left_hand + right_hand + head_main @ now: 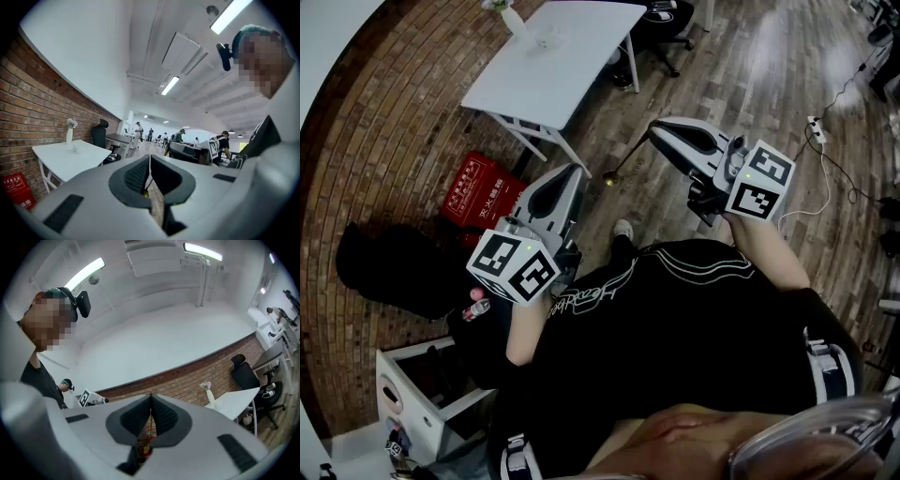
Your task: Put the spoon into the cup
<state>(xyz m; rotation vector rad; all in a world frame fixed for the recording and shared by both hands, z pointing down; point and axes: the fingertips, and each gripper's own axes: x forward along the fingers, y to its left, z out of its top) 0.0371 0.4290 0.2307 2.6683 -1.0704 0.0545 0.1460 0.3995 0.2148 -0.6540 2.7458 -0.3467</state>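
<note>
1. The left gripper (pixel 569 176) is held out before the person, over the wooden floor (pixel 769 84), and is pointed toward the table (pixel 553 66).
2. In the left gripper view, the jaws of the left gripper (pixel 149 157) are seen pressed together, with only a thin slit between the pads and nothing gripped.
3. The right gripper (pixel 662 130) is held higher and to the right, well apart from the left one.
4. In the right gripper view, the jaws of the right gripper (pixel 151 397) are likewise seen closed on nothing.
5. A vase (pixel 511 19) with pale flowers is stood upright on the table, near its far edge.
6. A small pale vessel, which may be the cup (pixel 547 39), is set just beside the vase; it is too small to be told for certain.
7. The spoon cannot be made out in any view.
8. A red crate (pixel 478 192) is seen on the floor against the brick wall (pixel 384 141), near the table's legs.
9. A black chair (pixel 99 136) is placed beyond the table.
</note>
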